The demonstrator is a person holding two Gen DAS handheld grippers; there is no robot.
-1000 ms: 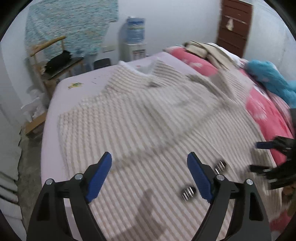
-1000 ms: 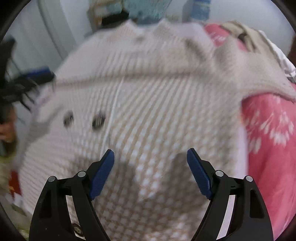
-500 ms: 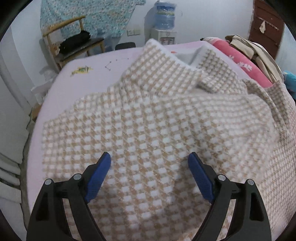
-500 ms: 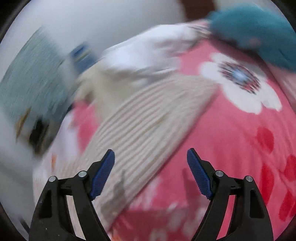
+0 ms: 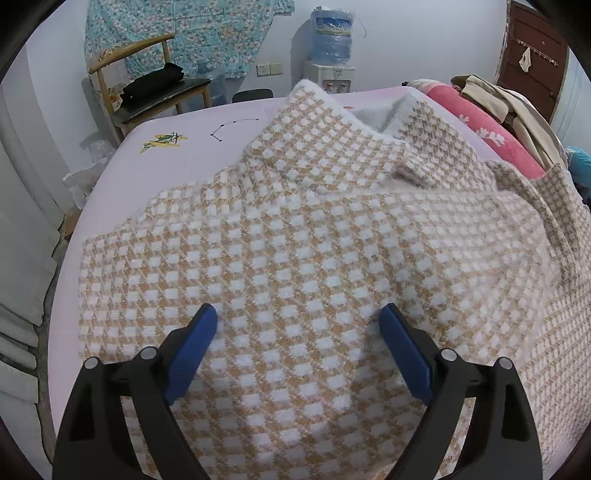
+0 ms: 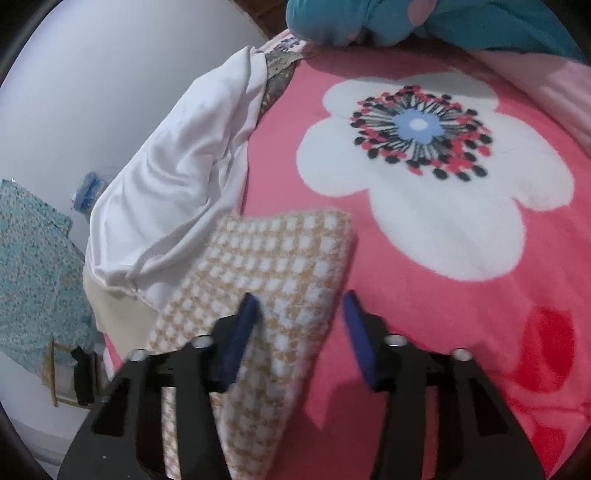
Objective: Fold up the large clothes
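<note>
Checked coat (image 5: pixel 295 236) sleeve lies between closing right tool (image 6: pixel 299 314).

- No readable text, brand or number anywhere in either view.
- Blue label on the water bottle (image 5: pixel 330 34) too blurred to make out (print visible, letters not).
- Embroidered motif on the sheet (image 5: pixel 164 140): picture only, no lettering.

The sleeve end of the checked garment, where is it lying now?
In the right wrist view, the sleeve end lies on the pink flowered blanket, beside the white cloth, between the right gripper's closing jaws.
</note>
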